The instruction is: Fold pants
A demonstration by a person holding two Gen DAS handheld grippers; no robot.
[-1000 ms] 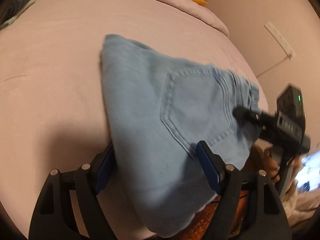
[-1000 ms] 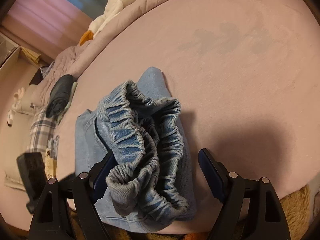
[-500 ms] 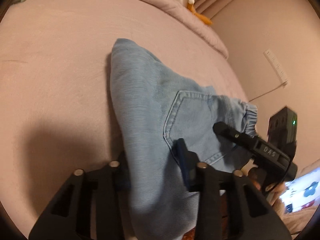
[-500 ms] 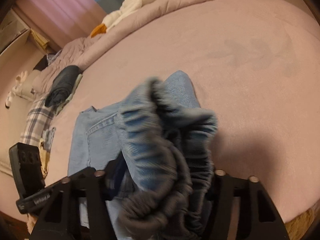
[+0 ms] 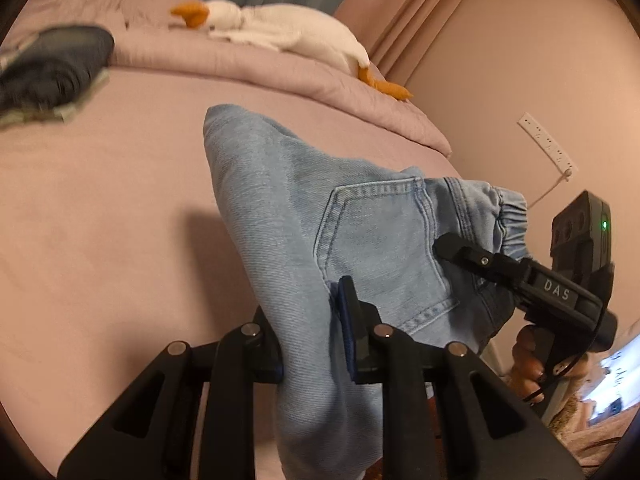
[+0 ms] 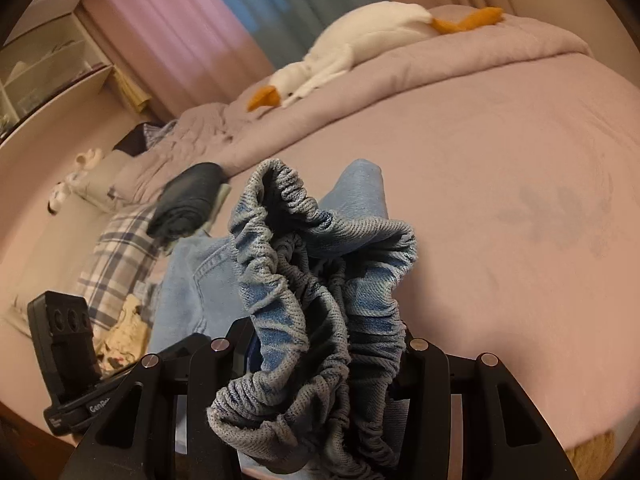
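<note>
Folded light blue denim pants (image 5: 288,216) are lifted above the pink bed (image 5: 100,208). My left gripper (image 5: 310,340) is shut on the folded edge near the back pocket (image 5: 384,248). My right gripper (image 6: 324,344) is shut on the bunched elastic waistband (image 6: 316,280); it also shows at the right of the left wrist view (image 5: 452,248), clamping the waistband end. The far folded corner (image 6: 360,184) of the pants points away toward the pillows.
A white plush goose (image 5: 280,28) lies on the rolled duvet (image 5: 320,80) at the back. A dark folded garment (image 6: 188,200) and plaid cloth (image 6: 116,252) lie at the bed's left. A wall with a power strip (image 5: 548,144) is on the right.
Both grippers closed on the pants, the left on the folded edge and the right on the waistband, and raised them off the bed; both views tilted up toward the pillows.
</note>
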